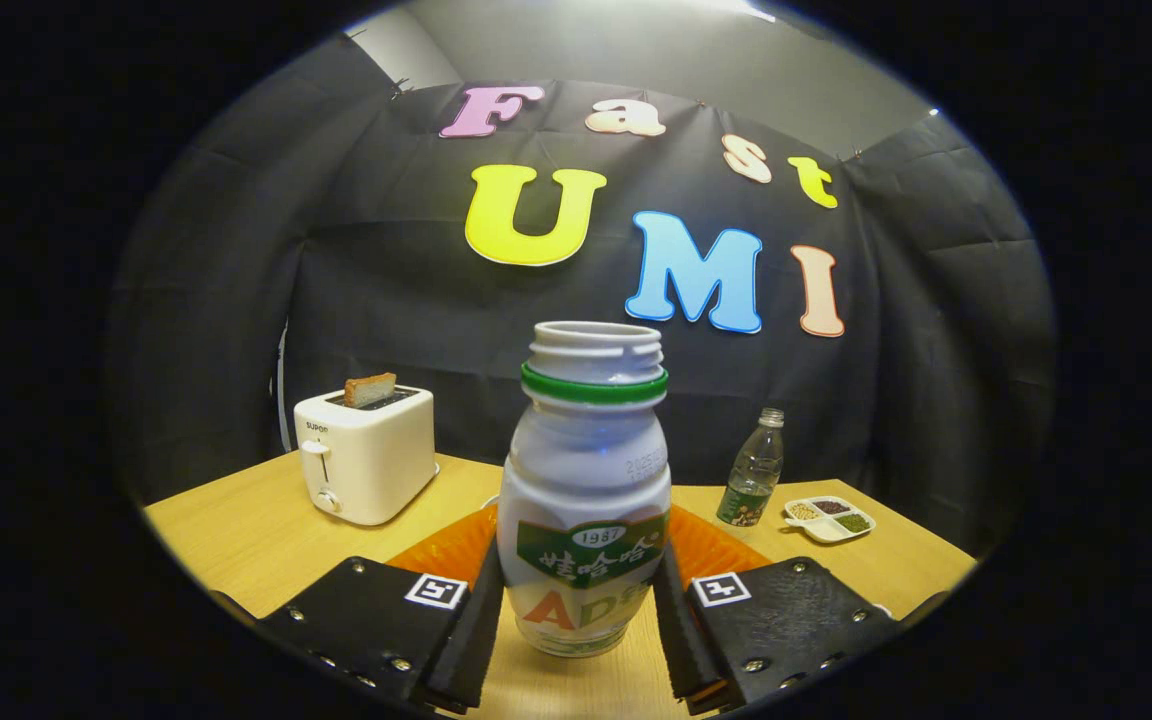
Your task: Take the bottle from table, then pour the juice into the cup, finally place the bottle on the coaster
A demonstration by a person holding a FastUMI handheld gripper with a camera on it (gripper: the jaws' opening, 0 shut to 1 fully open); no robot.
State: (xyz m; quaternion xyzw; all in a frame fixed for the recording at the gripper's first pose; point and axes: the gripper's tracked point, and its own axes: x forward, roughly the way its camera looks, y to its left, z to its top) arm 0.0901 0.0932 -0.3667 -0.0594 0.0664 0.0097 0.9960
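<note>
The claw (581,600) stands half closed around the bottle (584,490), one finger (471,625) against each side of its lower body, so both appear to press on it. The bottle is upright, uncapped, with a green ring under its open neck, its base on or just above the wooden surface (226,530); I cannot tell which. Behind the bottle lies an orange ribbed mat (711,550). Further back on the left a white toaster (366,455) holds a slice of bread (370,389). On the right stand a small clear water bottle (753,482) and, beside it, a divided dish (829,519).
</note>
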